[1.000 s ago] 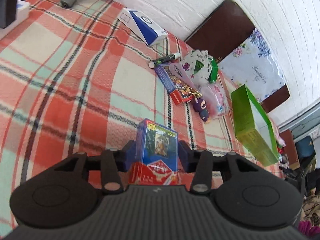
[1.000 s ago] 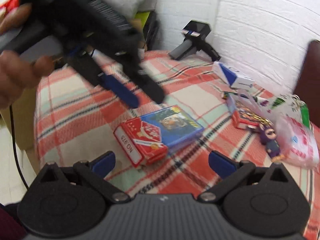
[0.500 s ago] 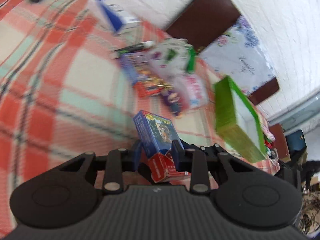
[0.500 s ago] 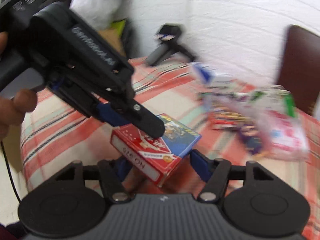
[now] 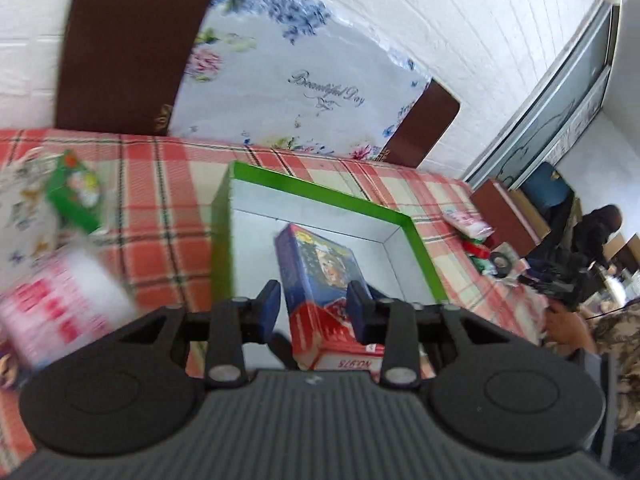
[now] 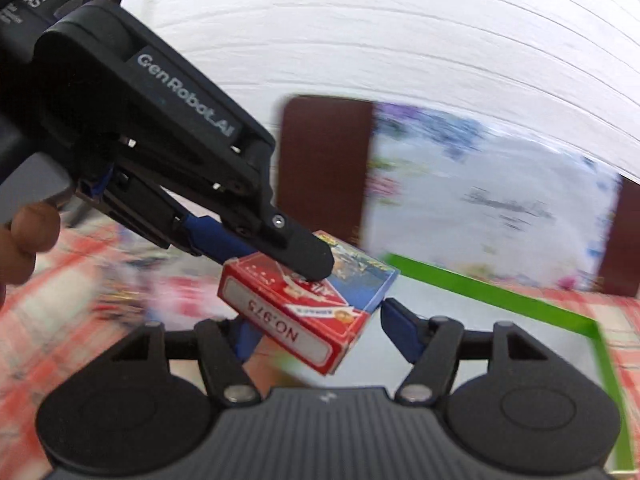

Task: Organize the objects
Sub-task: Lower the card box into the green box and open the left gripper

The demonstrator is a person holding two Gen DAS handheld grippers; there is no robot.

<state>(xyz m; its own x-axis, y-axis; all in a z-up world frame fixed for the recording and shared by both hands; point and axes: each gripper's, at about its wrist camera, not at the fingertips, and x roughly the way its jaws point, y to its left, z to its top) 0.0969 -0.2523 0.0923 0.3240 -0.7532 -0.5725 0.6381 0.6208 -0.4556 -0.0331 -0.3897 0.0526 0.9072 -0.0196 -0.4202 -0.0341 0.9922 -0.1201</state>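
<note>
Right now the card pack (image 5: 316,268) hangs in the air over the open green box (image 5: 320,192), clear of the grey floor as far as I can see. Both tongs are at it.

- Left gripper (image 5: 314,308): pack sits between its fingers, long axis along the line the tongs point, blue end away and down into the box, red end toward the handle. Jaws have just been opening. One pad touches the pack; a sliver of light shows at the other. From the right wrist view one finger lies on the top face. Can't tell if it is a real grip.
- Right gripper (image 6: 320,328): comes at the red "NO.975" end from the side, pack between its fingers. Jaws have just been opening and stand wide, with a gap at the one pad in view, so it holds nothing.

The left one is nearer and lined up, so my guess is the drop is its job: straight down.

Hidden or unclear:
- the other right pad, behind the pack
- the box's near wall, behind the tongs
- the blurred clutter on the plaid cloth (image 5: 160,168)
</note>
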